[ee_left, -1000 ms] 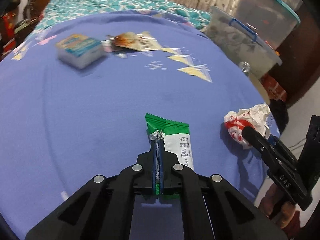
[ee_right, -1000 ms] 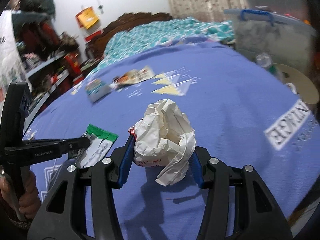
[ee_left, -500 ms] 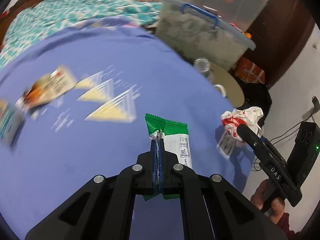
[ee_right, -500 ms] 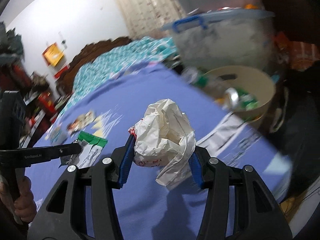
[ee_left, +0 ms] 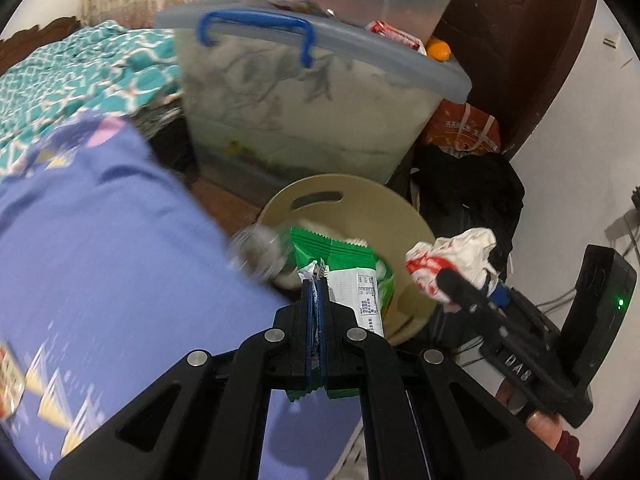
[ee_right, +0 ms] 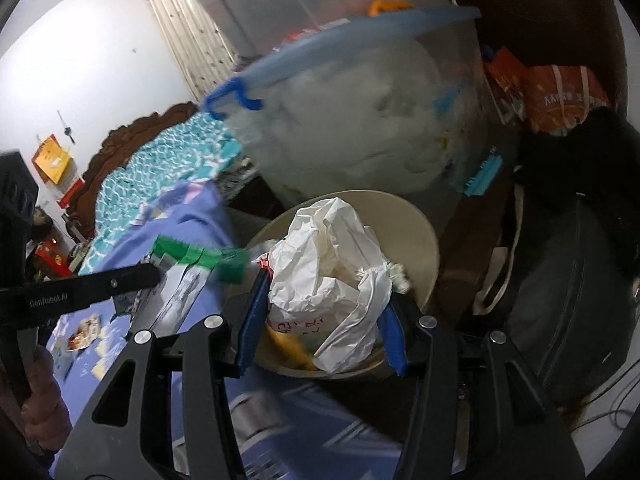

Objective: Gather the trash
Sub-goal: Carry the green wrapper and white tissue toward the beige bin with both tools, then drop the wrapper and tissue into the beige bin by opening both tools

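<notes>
A cluttered bedroom corner lies ahead of me: a bed under a purple sheet (ee_left: 100, 248), a big translucent storage tub (ee_left: 312, 108) with a blue handle, and on the floor between them the beige waste bin (ee_left: 416, 236), my landmark. My left gripper (ee_left: 316, 292) is clamped flat on a green-and-white snack wrapper (ee_left: 348, 272); my right gripper (ee_right: 324, 312) pinches a crumpled white plastic bag (ee_right: 332, 264) with red print between its blue pads. Both pieces hang over the bin's mouth or just at its near rim, not yet let go, so I judge the carrying is nearly finished and the drop is what remains. The bin already holds some rubbish, blurred. More is left after that: small wrappers and packets (ee_right: 84, 328) lie on the sheet, well away from the bin. The wrapper's long axis runs straight out along my left fingers, its green serrated end pointing toward the bin's far wall and tilted downward. The bag is a lump with no clear axis; a loose tail droops toward the bin.
</notes>
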Action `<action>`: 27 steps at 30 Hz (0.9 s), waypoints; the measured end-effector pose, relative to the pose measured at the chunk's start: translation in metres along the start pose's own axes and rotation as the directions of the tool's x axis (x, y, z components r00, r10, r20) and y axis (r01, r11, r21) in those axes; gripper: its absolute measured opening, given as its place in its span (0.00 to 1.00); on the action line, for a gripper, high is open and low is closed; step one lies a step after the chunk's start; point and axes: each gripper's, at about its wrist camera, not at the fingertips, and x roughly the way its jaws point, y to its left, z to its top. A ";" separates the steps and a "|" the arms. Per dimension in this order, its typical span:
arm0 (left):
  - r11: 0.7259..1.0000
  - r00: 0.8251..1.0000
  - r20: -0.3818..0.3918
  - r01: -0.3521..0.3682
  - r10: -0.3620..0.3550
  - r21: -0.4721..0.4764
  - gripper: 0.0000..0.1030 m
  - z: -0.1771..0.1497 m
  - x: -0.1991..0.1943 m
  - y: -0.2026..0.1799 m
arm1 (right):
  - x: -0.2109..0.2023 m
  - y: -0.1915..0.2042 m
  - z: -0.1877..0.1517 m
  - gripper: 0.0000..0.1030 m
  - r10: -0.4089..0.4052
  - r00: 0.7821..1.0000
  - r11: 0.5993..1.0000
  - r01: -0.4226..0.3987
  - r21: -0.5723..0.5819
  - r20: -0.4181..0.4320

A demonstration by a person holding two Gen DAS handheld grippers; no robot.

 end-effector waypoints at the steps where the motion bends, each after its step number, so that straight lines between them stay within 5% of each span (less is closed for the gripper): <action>1: 1.000 1.000 -0.007 -0.002 0.002 0.007 0.02 0.007 0.010 -0.005 | 0.005 -0.004 0.004 0.52 -0.006 1.000 1.000 0.006 -0.001 -0.008; 6: 0.999 0.999 -0.022 -0.033 0.034 0.026 0.07 0.020 0.047 -0.016 | 0.035 -0.018 0.021 0.60 -0.022 0.999 1.000 0.022 -0.001 -0.044; 8: 0.998 0.998 -0.025 -0.063 0.064 0.020 0.40 0.019 0.057 -0.013 | 0.046 -0.022 0.026 0.69 0.009 0.998 1.000 -0.007 0.025 -0.066; 9: 0.998 0.997 -0.022 -0.068 0.068 0.015 0.44 0.017 0.058 -0.011 | 0.050 -0.024 0.027 0.72 0.020 0.997 0.999 -0.017 0.039 -0.075; 18: 0.998 0.998 0.032 -0.062 0.062 0.010 0.43 -0.007 0.020 0.005 | 0.021 -0.029 0.015 0.74 0.040 0.999 0.983 -0.041 0.177 0.013; 27: 0.993 0.992 0.048 -0.119 0.118 0.021 0.49 -0.081 -0.026 0.020 | -0.023 0.008 -0.046 0.76 0.042 0.999 0.981 -0.041 0.191 -0.001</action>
